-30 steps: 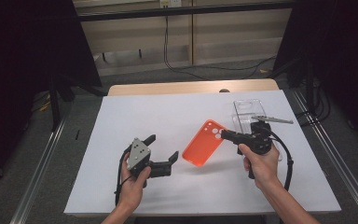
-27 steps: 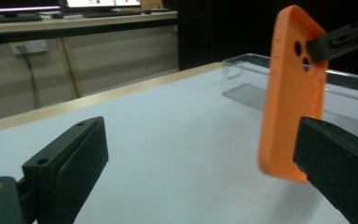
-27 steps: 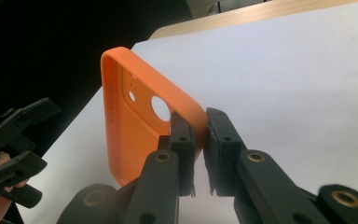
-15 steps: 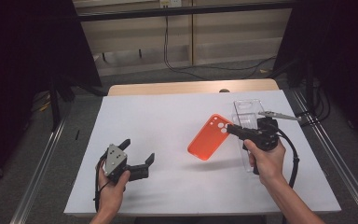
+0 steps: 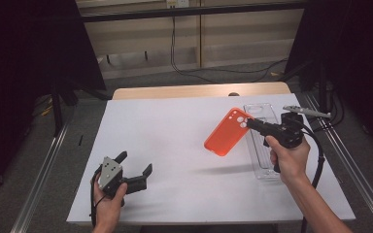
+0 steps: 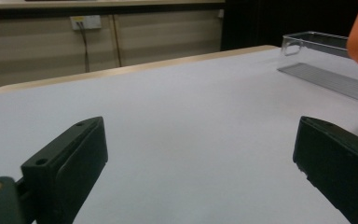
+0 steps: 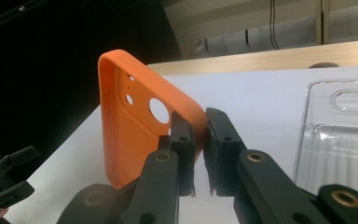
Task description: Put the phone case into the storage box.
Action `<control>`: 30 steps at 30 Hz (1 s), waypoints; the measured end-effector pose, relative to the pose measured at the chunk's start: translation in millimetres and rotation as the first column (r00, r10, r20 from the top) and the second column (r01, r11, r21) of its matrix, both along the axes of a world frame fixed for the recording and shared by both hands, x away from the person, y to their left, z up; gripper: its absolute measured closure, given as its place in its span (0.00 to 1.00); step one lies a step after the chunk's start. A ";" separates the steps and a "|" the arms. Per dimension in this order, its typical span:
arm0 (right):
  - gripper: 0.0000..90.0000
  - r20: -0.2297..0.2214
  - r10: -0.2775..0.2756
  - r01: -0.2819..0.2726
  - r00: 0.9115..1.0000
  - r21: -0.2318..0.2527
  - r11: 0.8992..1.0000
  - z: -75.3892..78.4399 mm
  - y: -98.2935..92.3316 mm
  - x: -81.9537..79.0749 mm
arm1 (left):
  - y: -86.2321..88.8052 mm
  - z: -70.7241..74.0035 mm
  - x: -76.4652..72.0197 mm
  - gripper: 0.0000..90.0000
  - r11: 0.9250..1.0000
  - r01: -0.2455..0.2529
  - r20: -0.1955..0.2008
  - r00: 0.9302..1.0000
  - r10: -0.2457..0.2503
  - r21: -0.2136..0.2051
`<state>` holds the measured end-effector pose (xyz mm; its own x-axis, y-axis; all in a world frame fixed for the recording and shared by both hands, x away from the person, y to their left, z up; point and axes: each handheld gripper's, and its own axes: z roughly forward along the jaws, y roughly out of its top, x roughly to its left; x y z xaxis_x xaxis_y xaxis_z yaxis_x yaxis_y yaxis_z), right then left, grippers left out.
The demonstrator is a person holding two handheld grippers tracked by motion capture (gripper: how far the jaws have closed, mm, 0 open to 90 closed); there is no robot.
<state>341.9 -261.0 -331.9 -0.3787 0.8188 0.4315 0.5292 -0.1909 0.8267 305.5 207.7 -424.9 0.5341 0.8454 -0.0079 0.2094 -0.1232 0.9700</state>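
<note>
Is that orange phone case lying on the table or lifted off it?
Lifted off. The right gripper pinches one edge of the orange phone case, holding it tilted above the table, its shadow below.

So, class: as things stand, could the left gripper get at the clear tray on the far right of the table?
Probably yes. The left gripper is open and holds nothing, and bare white table lies between it and the clear tray. The orange phone case, held up by the right gripper, hangs beside that path.

Even overhead light, white table (image 5: 184,145) bright, room around it near black. Soft shadow under the orange case (image 5: 227,132) on the sheet. Close jaws soft in both gripper views (background slightly hazy). No glare.
</note>
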 end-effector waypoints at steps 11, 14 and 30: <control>0.91 0.007 -0.034 0.034 0.999 -0.023 0.999 5.1 -10.8 5.8 | 4.6 -6.4 -7.7 0.04 0.999 -0.042 -0.010 0.999 0.042 -0.005; 0.91 0.011 -0.039 0.039 0.999 -0.019 0.999 7.3 -13.3 7.7 | 3.9 -6.9 -7.6 0.04 0.999 -0.040 -0.014 0.999 0.040 -0.001; 0.91 0.035 -0.080 0.081 0.996 -0.041 0.996 20.5 -30.4 17.6 | 3.3 -6.2 -14.1 0.02 0.997 -0.071 -0.011 0.997 0.072 0.008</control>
<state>359.5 -291.4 -311.4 -0.3242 0.8644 0.3843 0.4858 -0.1965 0.8517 291.4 211.0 -431.1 0.4722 0.8814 -0.0076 0.2291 -0.1144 0.9667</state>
